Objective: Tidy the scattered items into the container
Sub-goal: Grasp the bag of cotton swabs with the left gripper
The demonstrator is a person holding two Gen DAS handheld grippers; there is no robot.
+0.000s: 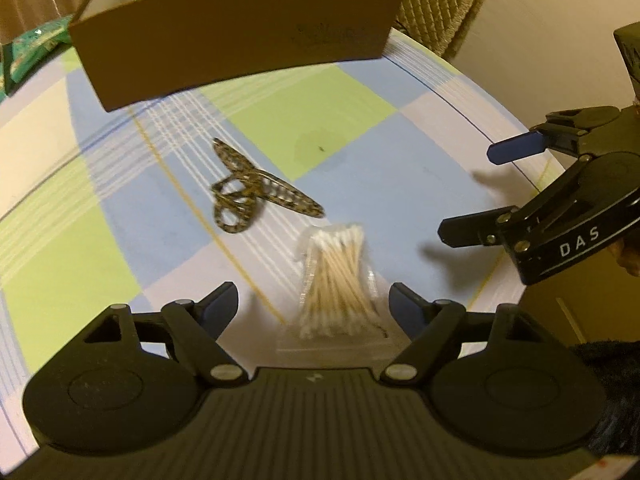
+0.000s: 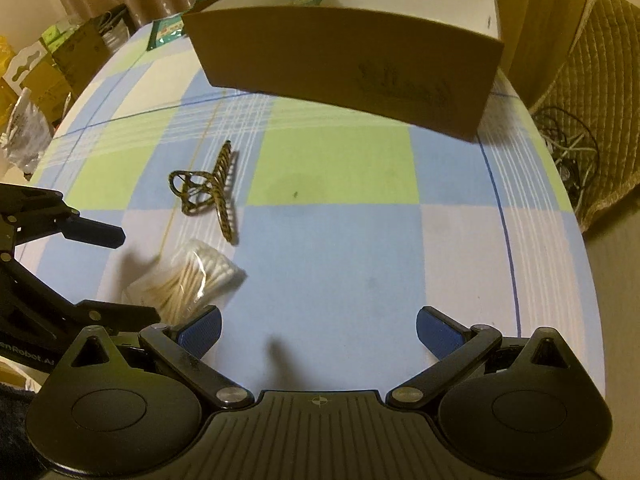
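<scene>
only rightward: tangled cables (image 2: 568, 152)

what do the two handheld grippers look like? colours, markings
Both the left gripper and right gripper are matte black: ribbed centre body, round side discs, silver pivot pins, linkage arms ending in blue fingertip pads. White "DAS" lettering marks the right one; partial white lettering shows on the left.

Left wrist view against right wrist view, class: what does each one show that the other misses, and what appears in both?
Only the left wrist view shows the right gripper from outside, open. Only the right wrist view shows tangled cables beside the table and cluttered packages beyond its far left corner. Both show the cardboard box, the patterned hair claw, the bag of cotton swabs and the checked tablecloth.
</scene>
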